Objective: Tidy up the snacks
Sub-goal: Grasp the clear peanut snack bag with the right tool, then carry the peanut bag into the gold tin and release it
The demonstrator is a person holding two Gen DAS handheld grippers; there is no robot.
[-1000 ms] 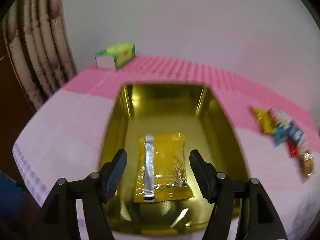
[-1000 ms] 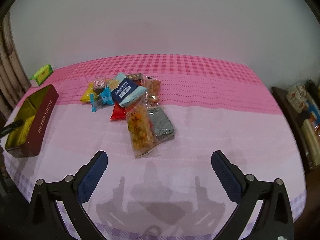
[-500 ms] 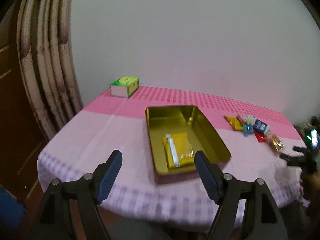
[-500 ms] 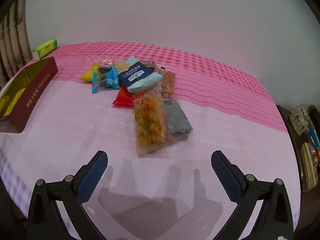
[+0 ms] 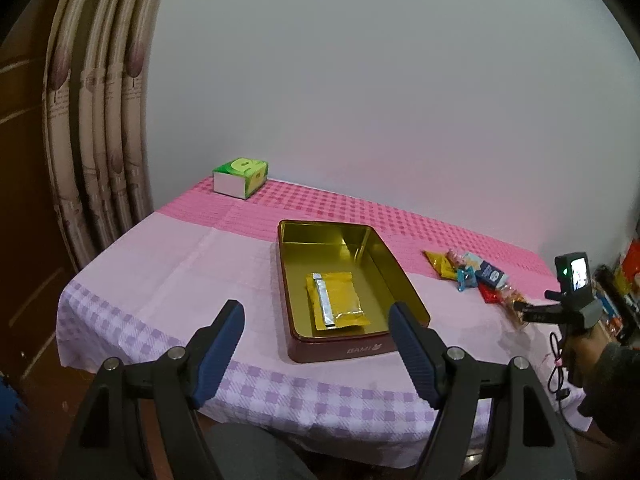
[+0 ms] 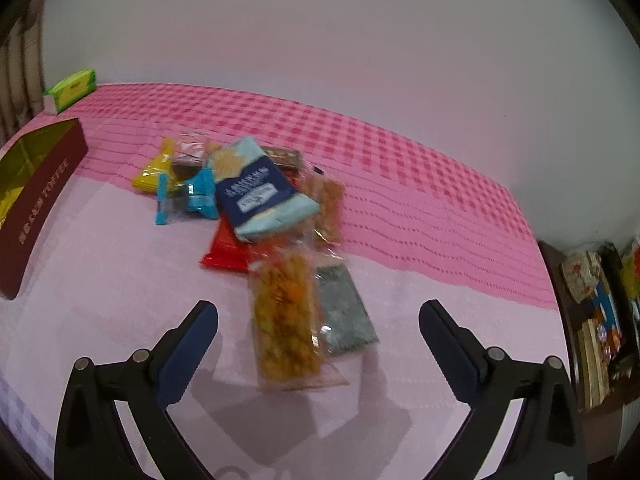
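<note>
On the near end wall of the maroon tin (image 5: 344, 350) the word "BAMI" is printed in pale letters, and along its long side, in the right wrist view, "TOFFEE" is read after some characters too small to make out. Inside the tin, on its gold floor, one yellow packet (image 5: 336, 301) with a silver strip is laid flat. The left gripper (image 5: 316, 340) is held in front of the tin above the table's near edge, its jaws standing apart after opening a little wider, with nothing between them and nothing touched. The right gripper (image 6: 318, 344) is held over the pink-and-lilac tablecloth (image 6: 100, 288) with its jaws spread wide (narrowed only slightly just now), nothing pressed by the pads. Just ahead of it a clear bag of orange snacks (image 6: 284, 320) is seen lying beside a grey packet (image 6: 346, 312). Farther on, a dark blue packet (image 6: 260, 192) with white lettering, unreadable, is piled over a red packet (image 6: 228, 250), with a turquoise wrapper (image 6: 192, 196) and a yellow pouch (image 6: 154, 170) to its left. At the far corner a green tissue box (image 5: 240, 178) is set by the curtain (image 5: 100, 120).
</note>
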